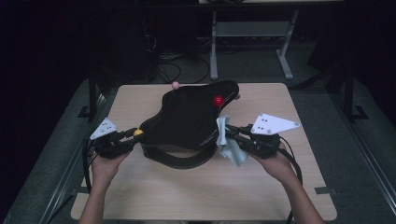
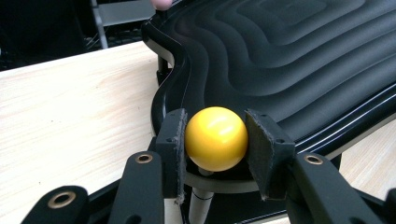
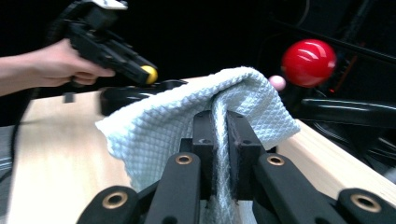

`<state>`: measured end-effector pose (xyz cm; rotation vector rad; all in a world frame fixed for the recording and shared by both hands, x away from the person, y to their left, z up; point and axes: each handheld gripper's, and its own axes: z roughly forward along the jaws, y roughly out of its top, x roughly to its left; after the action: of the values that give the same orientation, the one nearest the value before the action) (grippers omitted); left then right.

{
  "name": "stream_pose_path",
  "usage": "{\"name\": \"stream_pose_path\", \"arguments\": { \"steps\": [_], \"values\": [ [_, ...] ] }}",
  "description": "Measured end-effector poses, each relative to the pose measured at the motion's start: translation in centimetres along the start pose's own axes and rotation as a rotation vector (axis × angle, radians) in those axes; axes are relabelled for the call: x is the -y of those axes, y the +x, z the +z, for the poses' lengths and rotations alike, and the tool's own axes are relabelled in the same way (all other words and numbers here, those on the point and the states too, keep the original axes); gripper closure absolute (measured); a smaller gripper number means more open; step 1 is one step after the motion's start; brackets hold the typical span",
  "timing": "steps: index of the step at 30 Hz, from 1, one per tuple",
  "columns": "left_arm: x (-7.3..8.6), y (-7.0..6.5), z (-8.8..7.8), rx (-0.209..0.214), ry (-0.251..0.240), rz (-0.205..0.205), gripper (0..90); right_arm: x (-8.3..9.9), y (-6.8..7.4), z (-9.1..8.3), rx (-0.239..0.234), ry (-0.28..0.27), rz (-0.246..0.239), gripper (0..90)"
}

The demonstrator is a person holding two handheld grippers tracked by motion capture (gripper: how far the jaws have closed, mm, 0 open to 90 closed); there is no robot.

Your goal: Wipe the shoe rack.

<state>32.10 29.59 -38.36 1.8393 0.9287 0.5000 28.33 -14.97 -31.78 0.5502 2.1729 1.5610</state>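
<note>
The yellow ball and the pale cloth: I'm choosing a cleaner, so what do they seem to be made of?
The yellow ball, clamped by the left gripper, looks like hard, glossy plastic or lacquer: smooth, with bright highlights. The pale cloth, pinched in the right gripper, looks like soft matte waffle-weave textile, perhaps microfibre: a diamond grid that drapes.

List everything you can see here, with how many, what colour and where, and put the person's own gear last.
black ridged board: one, black, middle of the table on a black base
yellow ball: one, yellow, at the board's left edge, clamped between the left gripper's pads
red ball: one, red, at the board's right side
pink ball: one, pink, at the board's far edge
cloth: one, pale blue-white, hanging from the right gripper beside the board
table: one, light wood
left gripper: one, black, shut on the yellow ball
right gripper: one, black, shut on the cloth
hands: two, bottom of the high view
</note>
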Motion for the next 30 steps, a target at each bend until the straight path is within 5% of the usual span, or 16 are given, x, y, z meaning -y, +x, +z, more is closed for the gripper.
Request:
{"name": "stream_pose_path", "arguments": {
  "steps": [9,14,20,26,30],
  "values": [
    [0.0,0.1,0.1,0.000,-0.002,0.000,60.2,-0.1,2.2,-0.4,-0.087,-0.013,-0.030,83.1],
    [-0.1,0.0,0.2,0.001,-0.002,-0.001,60.2,-0.2,0.6,-0.4,-0.042,-0.006,-0.004,83.1],
    [-0.2,0.3,0.4,0.001,0.000,-0.002,60.2,-0.3,2.1,-0.1,-0.099,-0.011,-0.044,83.2],
    [-0.4,0.3,0.8,0.001,0.000,-0.003,60.2,-0.3,-0.2,0.0,-0.039,-0.008,0.001,83.1],
    [-0.4,0.4,0.9,0.000,-0.005,-0.004,60.2,-0.3,0.6,0.0,-0.078,-0.003,-0.024,83.1]
  ]
}}
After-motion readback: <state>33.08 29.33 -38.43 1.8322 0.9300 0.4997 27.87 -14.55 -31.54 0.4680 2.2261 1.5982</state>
